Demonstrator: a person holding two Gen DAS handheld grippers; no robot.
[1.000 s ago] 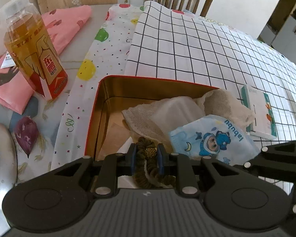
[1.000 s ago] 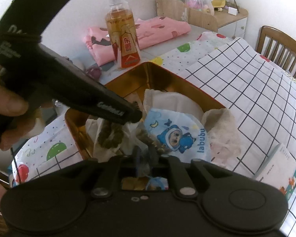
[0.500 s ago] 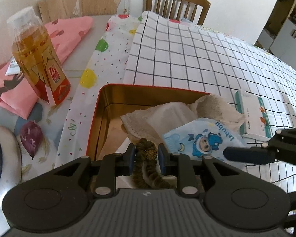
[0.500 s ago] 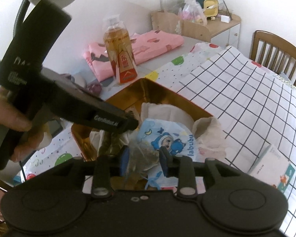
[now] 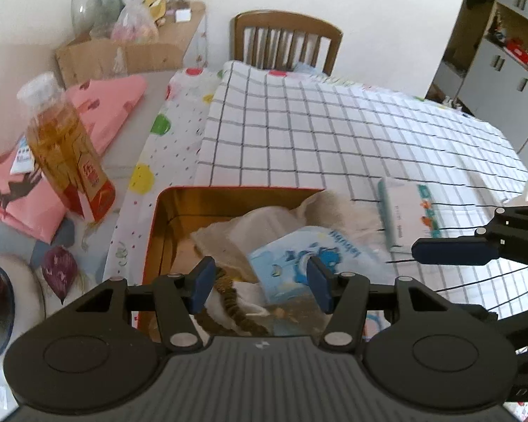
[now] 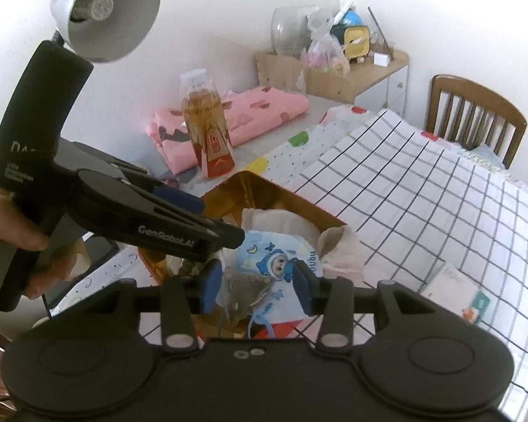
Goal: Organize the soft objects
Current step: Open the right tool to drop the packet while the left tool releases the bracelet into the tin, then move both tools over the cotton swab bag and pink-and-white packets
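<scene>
Gold-lined tin (image 5: 165, 225), red outside, centre of the left wrist view, standing on a surface under a black-grid cloth (image 5: 334, 133).
- Contents: cream lace fabric (image 5: 221, 235), blue "labubu" pouch (image 5: 299, 253), brown braided hair tie (image 5: 236, 311) at the tin's near edge.
- Left hand-held gripper (image 5: 260, 283): jaws opening, pads clear of everything. Hair tie lies just below and between them, nearer the left pad, long axis running toward lower right.
- Right hand-held gripper's finger (image 5: 454, 251) enters from the right edge, beside the tin.
- Other: amber drink bottle (image 5: 63, 151) and pink folded cloth (image 5: 102, 112) at left; small white-and-teal box (image 5: 404, 211) at right.

Right wrist view.
- Right hand-held gripper (image 6: 255, 283): jaws opening, gripping nothing. Pyramid tea bag (image 6: 244, 292) sits between the pads, free of both, over the pouch (image 6: 274, 263).
- Left hand-held gripper (image 6: 214, 228) crosses from the left in a person's hand (image 6: 21, 239), tip over the tin (image 6: 250, 186).
- Judgement: both items look released inside the tin; each tool is nearest its own item should either need re-seating.
- Other: desk lamp (image 6: 105, 10), upper left.
</scene>
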